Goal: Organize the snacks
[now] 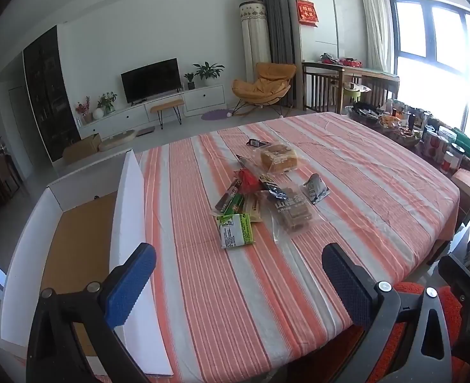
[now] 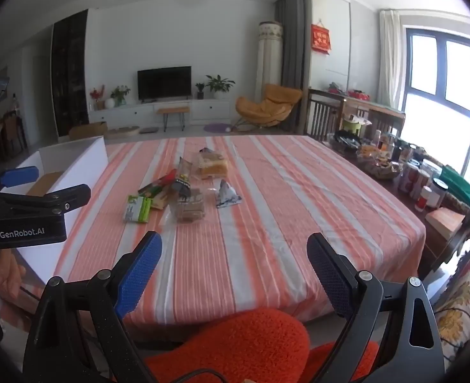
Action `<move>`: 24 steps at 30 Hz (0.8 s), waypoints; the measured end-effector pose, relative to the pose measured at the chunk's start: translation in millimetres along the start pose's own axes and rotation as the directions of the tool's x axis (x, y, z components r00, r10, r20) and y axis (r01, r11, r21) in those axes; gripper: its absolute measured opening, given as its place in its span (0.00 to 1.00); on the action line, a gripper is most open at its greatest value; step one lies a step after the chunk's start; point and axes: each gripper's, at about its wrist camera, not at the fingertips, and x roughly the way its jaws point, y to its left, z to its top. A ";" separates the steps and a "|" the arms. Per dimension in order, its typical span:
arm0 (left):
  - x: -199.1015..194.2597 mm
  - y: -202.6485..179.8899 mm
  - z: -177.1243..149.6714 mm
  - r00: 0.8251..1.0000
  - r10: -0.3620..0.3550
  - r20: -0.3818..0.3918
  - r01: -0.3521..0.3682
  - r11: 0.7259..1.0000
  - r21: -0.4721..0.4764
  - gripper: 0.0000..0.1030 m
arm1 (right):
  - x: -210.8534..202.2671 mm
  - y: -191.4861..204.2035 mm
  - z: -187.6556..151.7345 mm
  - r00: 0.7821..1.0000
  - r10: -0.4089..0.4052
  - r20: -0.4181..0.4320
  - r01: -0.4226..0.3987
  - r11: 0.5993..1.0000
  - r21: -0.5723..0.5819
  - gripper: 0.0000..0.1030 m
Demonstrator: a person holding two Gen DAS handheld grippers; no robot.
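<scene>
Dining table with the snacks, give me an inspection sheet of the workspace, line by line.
Surface: table under a striped orange tablecloth, bare around the pile.
Job's things: snack pile mid-table, with a green packet, wrapped bread, a clear bag of brown bars and a silver triangular pouch; white box at the table's left edge, open, nothing seen inside.
Clutter: jars and baskets along the right edge.
Grippers: left gripper and right gripper both open, empty, short of the pile.
Cables: nothing seen on the table.
Surroundings: television, yellow rocking chair, window.
</scene>
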 end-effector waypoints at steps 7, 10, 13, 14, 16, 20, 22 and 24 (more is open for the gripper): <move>38.0 20.9 -3.1 0.999 0.031 0.023 -0.031 0.999 0.011 1.00 | -2.7 -1.6 -8.2 1.000 -0.004 0.004 0.004 1.000 0.002 0.91; 51.3 31.9 -5.1 1.000 0.027 0.000 -0.027 0.999 -0.019 1.00 | -4.8 -0.7 -4.1 1.000 -0.007 0.000 0.007 1.000 0.006 0.91; 59.8 41.8 -9.1 0.999 0.030 -0.020 -0.031 0.998 -0.053 1.00 | -1.2 -1.7 -1.7 1.000 -0.005 -0.004 0.005 1.000 0.012 0.91; 62.0 44.5 -10.0 0.999 0.024 -0.030 -0.026 0.997 -0.069 1.00 | -1.3 -0.6 -1.8 1.000 -0.004 -0.005 0.004 1.000 0.010 0.91; 65.2 48.0 -11.5 0.999 0.015 -0.046 -0.019 0.995 -0.095 1.00 | -1.1 1.1 -1.9 1.000 -0.004 -0.009 0.004 1.000 0.005 0.91; 63.9 52.0 -13.7 0.998 0.029 -0.058 -0.035 0.994 -0.102 1.00 | 1.6 4.8 -1.5 1.000 -0.003 -0.017 0.003 1.000 -0.006 0.91; 61.4 54.1 -15.6 0.997 0.048 -0.065 -0.054 0.994 -0.092 1.00 | 1.8 5.6 -0.9 1.000 -0.007 -0.015 0.007 1.000 -0.010 0.91; 61.0 58.2 -18.9 0.995 0.063 -0.080 -0.070 0.994 -0.088 1.00 | 2.1 5.2 -0.4 1.000 -0.009 -0.016 0.009 1.000 -0.007 0.91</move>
